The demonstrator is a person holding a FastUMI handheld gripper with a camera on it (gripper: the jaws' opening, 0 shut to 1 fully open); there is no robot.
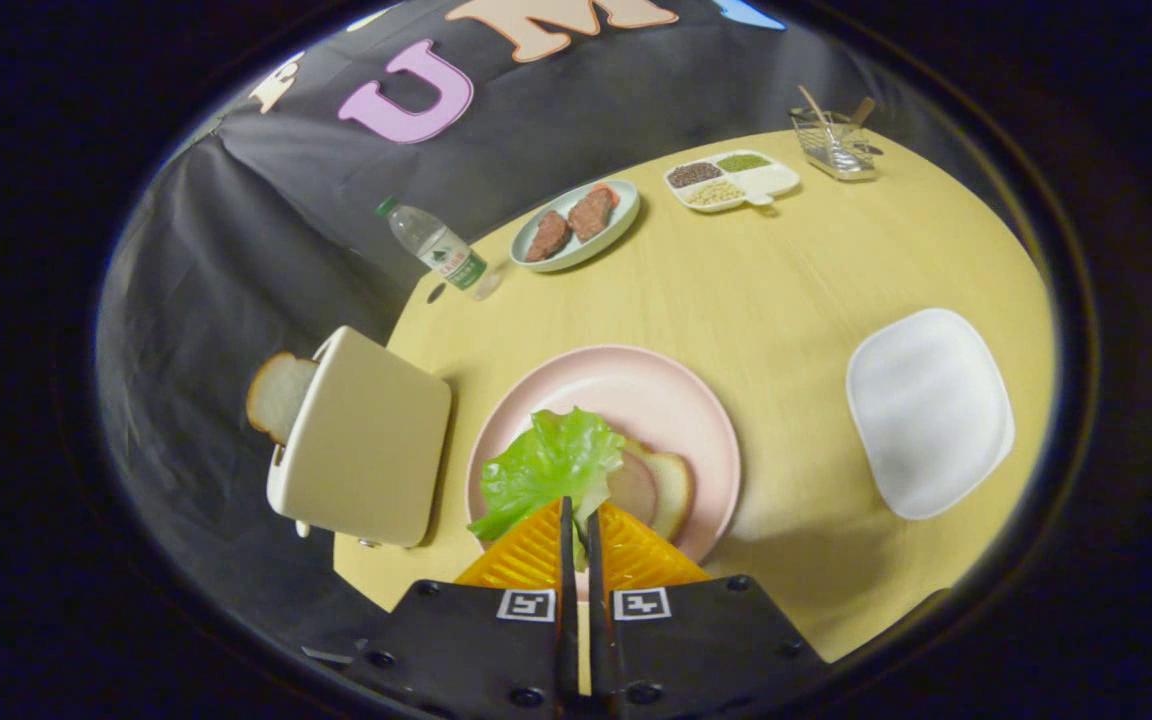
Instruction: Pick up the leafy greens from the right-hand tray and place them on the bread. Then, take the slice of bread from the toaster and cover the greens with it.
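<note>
My gripper (577, 512) is shut on the leafy greens (546, 465), a crinkled light-green leaf pinched at its near edge between the two fingers. The leaf hangs over the pink plate (666, 390), partly covering a slice of bread (671, 487) with a pale round slice on it (631, 487). Left of the plate stands a cream toaster (364, 440), tilted in this view, with a slice of bread (276, 394) sticking out of its top. A white tray (928, 410) lies to the right of the plate with nothing on it.
At the back of the round yellow table (786, 280) are a water bottle (436, 246), a pale plate with two reddish-brown pieces (576, 223), a divided dish of grains (731, 180) and a wire basket with sticks (834, 143).
</note>
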